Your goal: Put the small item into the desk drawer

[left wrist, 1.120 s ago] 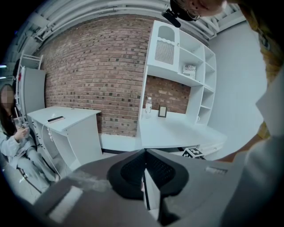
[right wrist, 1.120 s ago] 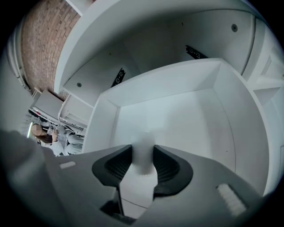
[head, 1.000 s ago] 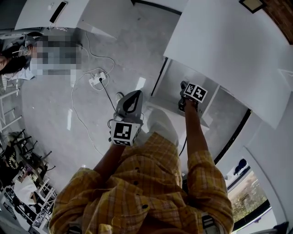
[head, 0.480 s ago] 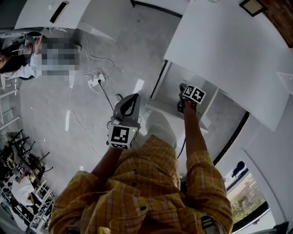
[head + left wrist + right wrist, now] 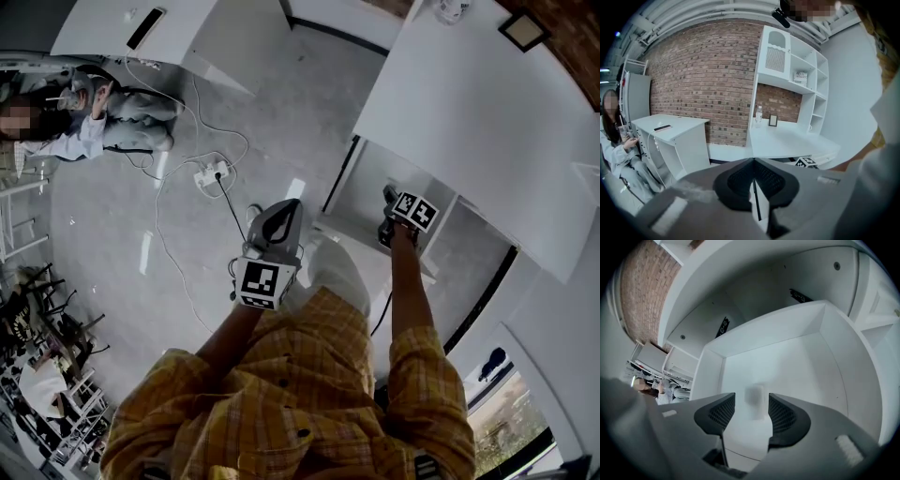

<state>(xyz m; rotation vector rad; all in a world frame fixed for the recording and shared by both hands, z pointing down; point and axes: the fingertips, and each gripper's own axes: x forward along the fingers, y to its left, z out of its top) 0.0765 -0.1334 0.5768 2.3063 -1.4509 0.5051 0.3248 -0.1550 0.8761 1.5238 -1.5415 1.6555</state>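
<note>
Left tongs [image 5: 753, 176] are pressed together with nothing in them and are held left of the drawer. Right tongs [image 5: 751, 411] are being opened over the open drawer [image 5: 801, 357]. The small item [image 5: 754, 396], a pale blurred block, is seen between the pads, unpinched, over the drawer floor. It is judged light and stiff. For any regrasp, its two flat sides should be taken.

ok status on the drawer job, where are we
Right hand-held gripper over the open drawer, jaws opening. Small item loose between them, blurred. Left hand-held gripper shut, empty. Nothing in the way.
</note>
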